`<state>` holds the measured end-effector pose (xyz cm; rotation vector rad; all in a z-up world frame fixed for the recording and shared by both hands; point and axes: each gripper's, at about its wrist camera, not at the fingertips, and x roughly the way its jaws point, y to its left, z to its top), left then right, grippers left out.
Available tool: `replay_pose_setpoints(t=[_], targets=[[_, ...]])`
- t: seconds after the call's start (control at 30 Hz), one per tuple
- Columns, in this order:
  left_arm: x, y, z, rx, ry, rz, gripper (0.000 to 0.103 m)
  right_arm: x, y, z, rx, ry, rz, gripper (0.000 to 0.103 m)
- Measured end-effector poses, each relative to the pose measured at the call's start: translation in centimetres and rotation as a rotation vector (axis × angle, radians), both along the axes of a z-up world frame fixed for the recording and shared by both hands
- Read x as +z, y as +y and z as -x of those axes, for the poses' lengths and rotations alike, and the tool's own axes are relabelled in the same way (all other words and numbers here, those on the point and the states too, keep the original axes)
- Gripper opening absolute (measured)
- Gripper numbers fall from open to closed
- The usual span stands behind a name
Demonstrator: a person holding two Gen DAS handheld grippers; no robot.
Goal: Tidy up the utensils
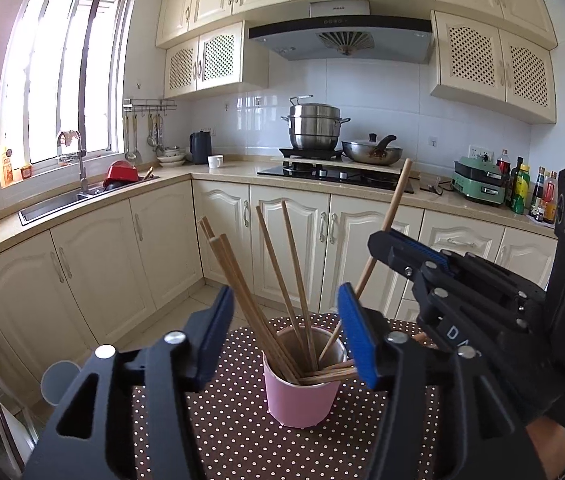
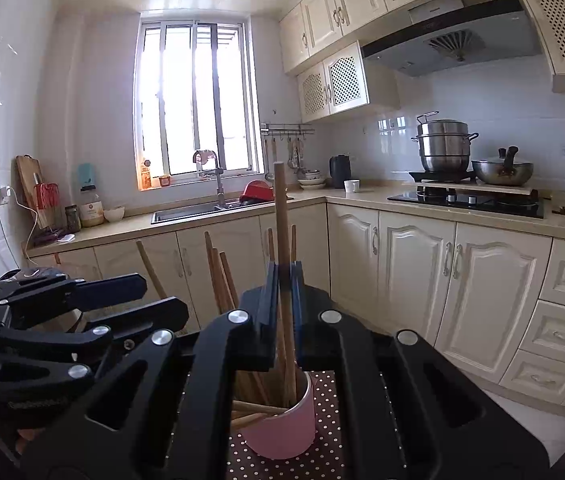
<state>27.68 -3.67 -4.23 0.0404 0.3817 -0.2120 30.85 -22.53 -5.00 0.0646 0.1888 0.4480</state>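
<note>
**Over the Pink Cup, One Chopstick Left in Hand**

Nearest the left wrist camera, the left gripper [image 1: 286, 336] stands with its blue pads apart and nothing between them, framing the pink cup [image 1: 300, 396] at about 6 o'clock. That cup sits on a dotted brown tablecloth [image 1: 218, 432] and already holds a loose bundle of wooden chopsticks [image 1: 266, 300], fanned out toward 11 and 12 o'clock, with a few lying slantwise across the rim. At 3 o'clock the right gripper [image 1: 382, 242] is clamped on a single chopstick [image 1: 392, 208], whose lower end dips into the cup; the right wrist view shows that stick standing nearly upright between closed pads. Beyond lies the kitchen counter [image 1: 226, 170] at 12 o'clock. Judging by this, most sticks are stowed; releasing the last one remains, and perhaps straightening the slanted ones.
</note>
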Motion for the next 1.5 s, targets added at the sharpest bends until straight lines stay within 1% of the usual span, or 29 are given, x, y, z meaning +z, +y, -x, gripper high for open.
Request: replay_pose_setpoints(t=[0.03, 0.17, 0.37, 0.47, 0.53, 0.63, 0.77, 0.87, 0.97, 1.07, 1.1, 1.13, 1.2, 1.27, 1.5], targets=[[0.1, 0.1, 0.2, 0.006, -0.007, -0.003, 0.062, 0.0, 0.1, 0.0, 0.002, 0.0, 0.005, 0.007], [0.3, 0.6, 0.9, 0.038, -0.029, -0.017, 0.066, 0.1, 0.5, 0.2, 0.005, 0.0, 0.02, 0.007], [0.8, 2.2, 1.5, 0.078, -0.039, 0.007, 0.068, 0.4, 1.2, 0.4, 0.018, 0.006, 0.035, 0.008], [0.9, 2.9, 1.6, 0.094, -0.034, 0.016, 0.068, 0.4, 1.5, 0.5, 0.025, 0.016, 0.042, 0.008], [0.8, 3.3, 1.5, 0.105, -0.024, 0.019, 0.068, 0.5, 1.8, 0.5, 0.01, 0.018, 0.059, 0.008], [0.5, 3.9, 1.4, 0.114, -0.007, 0.022, 0.068, 0.4, 1.9, 0.1, -0.003, 0.054, 0.063, 0.007], [0.2, 4.5, 1.3, 0.127, 0.011, 0.023, 0.068, 0.3, 1.9, -1.0, -0.02, 0.131, 0.075, 0.007], [0.0, 4.7, 1.0, 0.133, 0.031, 0.018, 0.068, 0.2, 2.1, -1.2, -0.024, 0.149, 0.09, 0.008], [-0.1, 4.5, 0.9, 0.139, 0.042, 0.015, 0.068, 0.3, 2.8, -2.0, -0.017, 0.201, 0.123, 0.008], [-0.1, 4.8, 0.9, 0.138, 0.052, 0.02, 0.068, 0.7, 3.3, -2.1, -0.026, 0.208, 0.153, 0.008], [-0.1, 4.8, 1.0, 0.138, 0.052, 0.019, 0.068, 0.9, 3.3, -1.9, -0.026, 0.206, 0.152, 0.01], [-0.1, 4.9, 1.0, 0.139, 0.051, 0.017, 0.068, 1.1, 3.4, -1.7, -0.023, 0.205, 0.149, 0.015], [-0.1, 5.0, 1.1, 0.138, 0.052, 0.013, 0.068, 1.4, 3.3, -1.3, -0.03, 0.196, 0.142, 0.053], [-0.1, 5.0, 1.3, 0.138, 0.052, 0.014, 0.068, 1.8, 3.1, -0.7, -0.04, 0.173, 0.125, 0.053], [0.6, 4.9, 2.4, 0.141, 0.035, 0.019, 0.068, 3.2, 2.7, 1.3, -0.046, 0.145, 0.113, 0.053]])
